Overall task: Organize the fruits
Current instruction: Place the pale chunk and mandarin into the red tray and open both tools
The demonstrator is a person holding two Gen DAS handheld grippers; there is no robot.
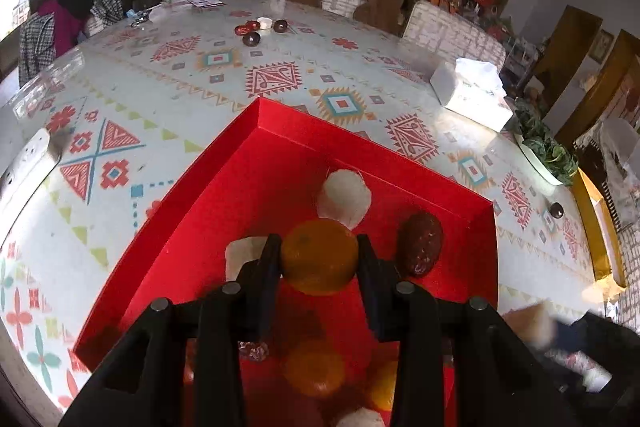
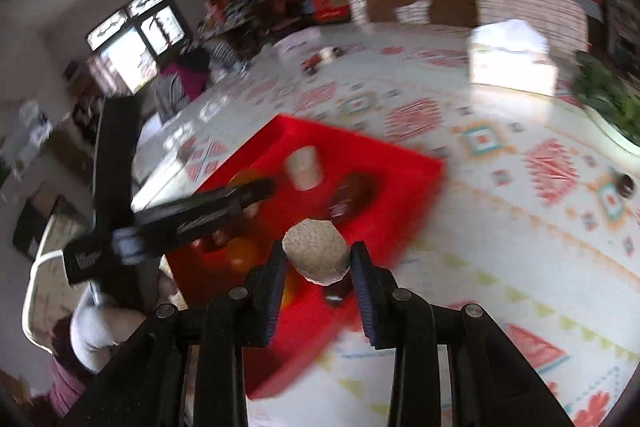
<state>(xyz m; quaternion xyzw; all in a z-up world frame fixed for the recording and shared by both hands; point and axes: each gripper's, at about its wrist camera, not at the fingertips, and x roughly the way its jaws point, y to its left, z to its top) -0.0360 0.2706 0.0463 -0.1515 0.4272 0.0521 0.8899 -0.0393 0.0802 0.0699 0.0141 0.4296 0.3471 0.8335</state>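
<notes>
Two grippers worked over one red tray [image 1: 224, 187] on the patterned table [image 1: 168, 95]. The left gripper [image 1: 319, 259] clamped an orange [image 1: 319, 257] above the tray floor; the right gripper [image 2: 318, 259] gripped a pale, speckled round fruit [image 2: 316, 255] over the tray's near edge. Inside the tray lay two white foam-wrapped fruits [image 1: 344, 199], one dark reddish fruit [image 1: 420, 243], and at least two more oranges, half hidden behind the left gripper's frame. Four small items [image 1: 260, 29] sat far across the table, beside one tissue pack [image 1: 472, 93]. The right wrist view was motion-blurred, so tray contents there were hard to make out.
</notes>
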